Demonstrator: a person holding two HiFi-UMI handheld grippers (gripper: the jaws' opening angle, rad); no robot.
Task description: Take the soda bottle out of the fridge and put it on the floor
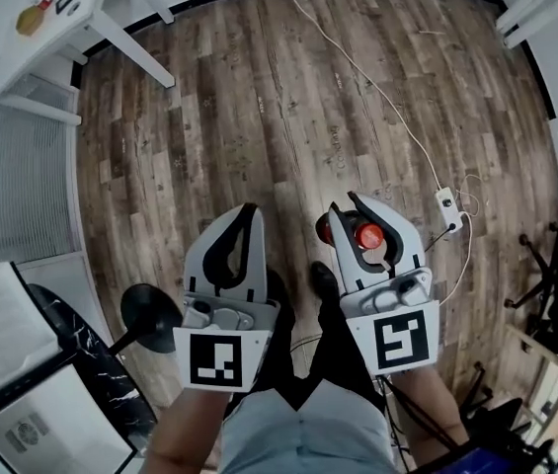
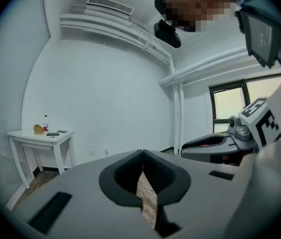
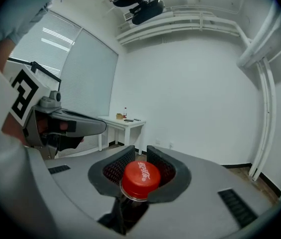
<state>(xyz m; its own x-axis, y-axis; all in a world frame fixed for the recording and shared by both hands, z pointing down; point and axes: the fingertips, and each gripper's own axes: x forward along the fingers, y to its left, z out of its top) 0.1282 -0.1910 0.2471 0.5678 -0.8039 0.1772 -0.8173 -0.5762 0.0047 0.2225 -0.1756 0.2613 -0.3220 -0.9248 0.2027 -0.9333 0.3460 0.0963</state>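
My right gripper (image 1: 346, 205) is shut on the neck of the soda bottle just under its red cap (image 1: 368, 235). The bottle hangs upright between the jaws over the wooden floor (image 1: 288, 97). I cannot tell whether its base touches the floor. In the right gripper view the red cap (image 3: 141, 177) sits in the pocket between the black pads (image 3: 111, 169), and the dark bottle body drops away below. My left gripper (image 1: 249, 210) is level with the right one, to its left. It is shut, tips touching, with nothing in it (image 2: 142, 154).
A white table (image 1: 51, 28) stands at the far left. A power strip (image 1: 448, 208) with a white cable lies to the right of the bottle. A black round base (image 1: 150, 314) and a black-and-white unit (image 1: 22, 383) are at near left, and a chair (image 1: 555, 294) is at right.
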